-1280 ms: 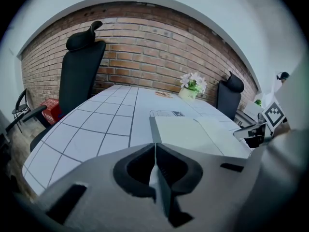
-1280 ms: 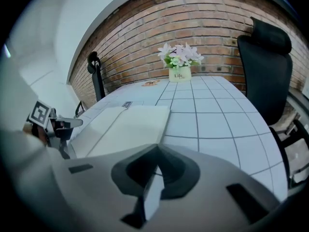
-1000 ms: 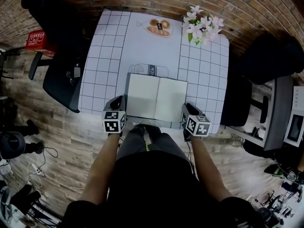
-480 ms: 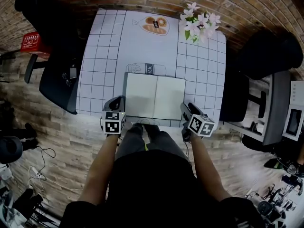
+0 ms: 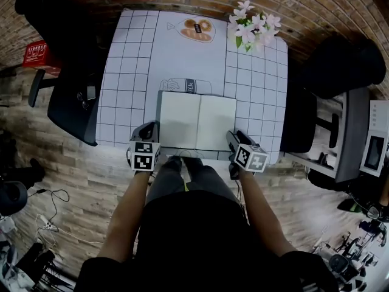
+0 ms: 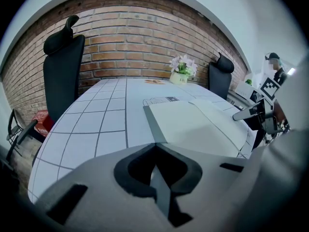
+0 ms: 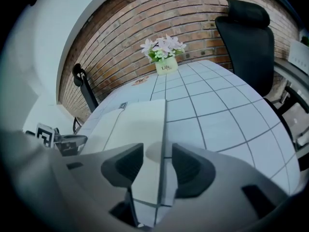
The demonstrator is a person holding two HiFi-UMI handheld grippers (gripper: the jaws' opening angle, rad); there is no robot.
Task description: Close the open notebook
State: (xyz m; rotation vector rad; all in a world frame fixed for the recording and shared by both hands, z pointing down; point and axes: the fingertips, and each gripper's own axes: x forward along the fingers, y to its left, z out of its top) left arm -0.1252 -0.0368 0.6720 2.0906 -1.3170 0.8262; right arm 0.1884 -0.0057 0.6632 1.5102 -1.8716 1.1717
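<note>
Right gripper [image 7: 158, 154], jaws just opening, straddles the right edge of the notebook [image 7: 137, 120] without pinching it, which only its own view shows. Left gripper [image 6: 155, 148], pressed together, sits at the near-left corner.

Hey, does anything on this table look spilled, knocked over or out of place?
Nothing stands out. The notebook lies open and flat near the front edge of the table, and the potted flowers stand upright at the far right corner. No spill or damage shows.

The notebook [image 5: 197, 121] lies on the table [image 5: 127, 72], flowers [image 5: 252, 28] behind it rightward.
</note>
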